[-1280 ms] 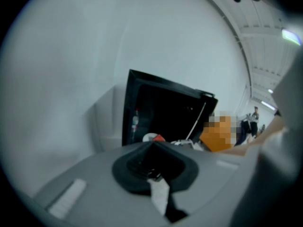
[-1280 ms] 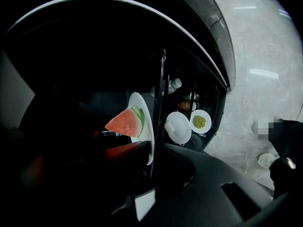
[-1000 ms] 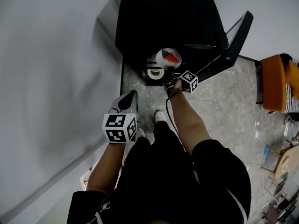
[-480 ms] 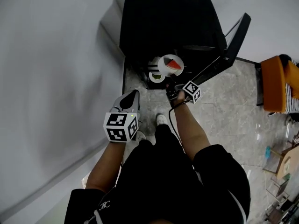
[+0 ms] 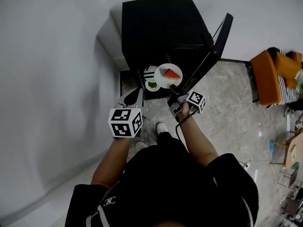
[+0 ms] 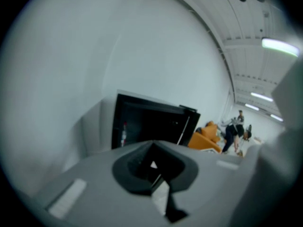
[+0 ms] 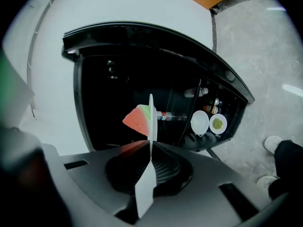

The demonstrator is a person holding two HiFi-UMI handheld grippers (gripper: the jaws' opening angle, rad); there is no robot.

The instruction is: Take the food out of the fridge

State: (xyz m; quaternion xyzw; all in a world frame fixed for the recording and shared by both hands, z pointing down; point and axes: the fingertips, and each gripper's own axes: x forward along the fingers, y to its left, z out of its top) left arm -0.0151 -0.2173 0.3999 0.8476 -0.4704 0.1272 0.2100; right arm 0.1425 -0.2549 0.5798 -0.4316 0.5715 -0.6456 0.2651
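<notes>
One white plate (image 5: 160, 77) bearing one watermelon slice (image 5: 172, 73) is clamped by its rim in the right tool (image 5: 176, 94), just outside the open fridge (image 5: 161, 27). Two small dishes (image 7: 200, 122) are seen low inside it. The left tool (image 5: 132, 97) is held closed on nothing, near the right one.

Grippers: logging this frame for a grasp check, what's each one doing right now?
Left gripper: shut, nothing between the jaws.
Right gripper: shut on the white plate carrying a watermelon slice.
</notes>
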